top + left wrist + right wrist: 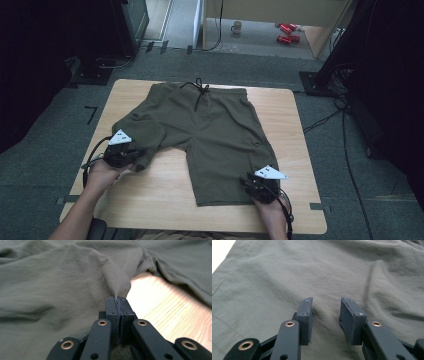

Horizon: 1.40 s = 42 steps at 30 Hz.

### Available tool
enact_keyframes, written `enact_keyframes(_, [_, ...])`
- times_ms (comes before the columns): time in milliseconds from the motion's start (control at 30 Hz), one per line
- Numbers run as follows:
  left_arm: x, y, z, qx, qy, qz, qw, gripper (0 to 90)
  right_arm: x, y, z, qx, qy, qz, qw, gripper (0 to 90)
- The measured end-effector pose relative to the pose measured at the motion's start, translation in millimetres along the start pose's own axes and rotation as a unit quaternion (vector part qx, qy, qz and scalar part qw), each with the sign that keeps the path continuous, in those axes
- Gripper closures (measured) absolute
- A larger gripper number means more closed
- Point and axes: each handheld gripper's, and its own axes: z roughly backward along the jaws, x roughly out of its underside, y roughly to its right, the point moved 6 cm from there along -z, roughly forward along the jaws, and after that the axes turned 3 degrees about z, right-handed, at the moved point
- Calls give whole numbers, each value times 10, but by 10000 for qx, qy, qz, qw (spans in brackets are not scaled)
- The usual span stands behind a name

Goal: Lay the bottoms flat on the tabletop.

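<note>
Olive green shorts [210, 130] lie flat on the wooden table [165, 185], waistband and black drawstring [200, 90] at the far side. My left gripper [137, 157] is at the hem of the shorts' left leg, which is bunched and pulled up. In the left gripper view its jaws [119, 303] are shut on a pinched fold of the green fabric [62, 285]. My right gripper [250, 182] rests at the lower right leg near the hem. In the right gripper view it [326, 307] stands open over the flat cloth [312, 270], pads apart with nothing pinched.
Bare table wood [162, 307] shows between the two legs and along the near edge. Beyond the table, red cans [287, 32] and a mug [236, 26] sit on the floor. Cables [325, 120] and a black stand base [317, 82] lie at the right.
</note>
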Motion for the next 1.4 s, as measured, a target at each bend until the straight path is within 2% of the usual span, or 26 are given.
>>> enact_keyframes(167, [-62, -137, 158, -119, 276, 201, 9993, 889, -2, 8, -6, 18, 4, 66, 10000, 629])
enact_keyframes(300, [-118, -252, 206, -73, 451, 401, 9981, 894, -4, 15, -8, 12, 6, 74, 10000, 630])
enact_keyframes(433, [-147, -408, 93, -274, 315, 398, 9983, 893, -8, 22, -13, 3, 7, 86, 10000, 631])
enact_keyframes(533, [-167, -495, 19, -350, 259, 375, 9983, 893, -11, 27, -15, -3, 9, 99, 10000, 631])
enact_keyframes(667, [-166, -669, -54, -427, 175, 487, 9977, 892, -15, 41, -18, -41, 6, 108, 9999, 630])
enact_keyframes(800, [-116, -785, -149, -445, 61, 513, 9977, 889, -31, 65, -30, -104, -27, 161, 9998, 629])
enact_keyframes(900, [-55, -846, -217, -475, 16, 347, 9983, 888, -55, 89, -52, -85, -64, 217, 9997, 630])
enact_keyframes(967, [1, -905, -251, -507, -97, 466, 9976, 874, -78, 112, -75, -71, -87, 271, 9996, 632])
enact_keyframes(1000, [16, -918, -249, -479, -115, 539, 9973, 864, -91, 126, -88, -69, -88, 283, 9995, 633])
enact_keyframes(1133, [-2, -872, -148, -456, 37, 532, 9975, 779, -109, 163, -112, -56, -43, 235, 9997, 631])
enact_keyframes(1267, [-67, -782, 7, -564, 226, 312, 9977, 700, -102, 150, -110, -28, -18, 230, 9997, 618])
enact_keyframes(1333, [-135, -736, 79, -558, 397, 281, 9973, 688, -102, 151, -109, -22, -12, 239, 9997, 618])
enact_keyframes(1400, [-189, -688, 116, -544, 425, 301, 9972, 682, -101, 150, -108, -37, -17, 210, 9998, 618])
